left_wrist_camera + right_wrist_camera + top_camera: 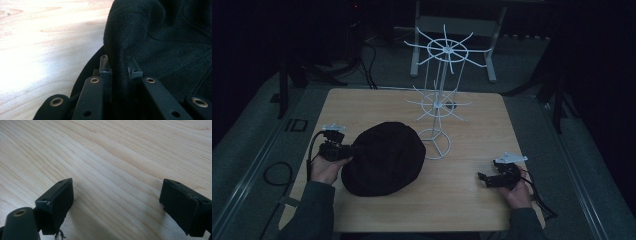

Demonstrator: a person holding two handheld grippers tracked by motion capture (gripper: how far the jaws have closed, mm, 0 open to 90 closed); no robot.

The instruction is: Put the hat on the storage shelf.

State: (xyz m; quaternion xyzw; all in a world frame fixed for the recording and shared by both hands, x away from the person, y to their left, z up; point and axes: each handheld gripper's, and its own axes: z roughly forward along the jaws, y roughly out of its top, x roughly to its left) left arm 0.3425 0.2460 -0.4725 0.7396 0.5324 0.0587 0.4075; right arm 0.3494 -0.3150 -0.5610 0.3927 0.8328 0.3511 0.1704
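black hat (384, 159) flat on bench (472, 195), not yet on white rack (440, 97) | left hand-held gripper (117, 65) pinching hat's edge | right hand-held gripper (117, 205) wide, empty, over bare bench

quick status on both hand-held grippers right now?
Left hand-held gripper: closed on a fold of the black hat.
Right hand-held gripper: open, holding nothing, over the bare wooden table.

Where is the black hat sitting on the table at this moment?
In the high view, the black hat lies on the table's left-centre, just left of the white wire rack's ring base, with the left gripper pinching its left edge.
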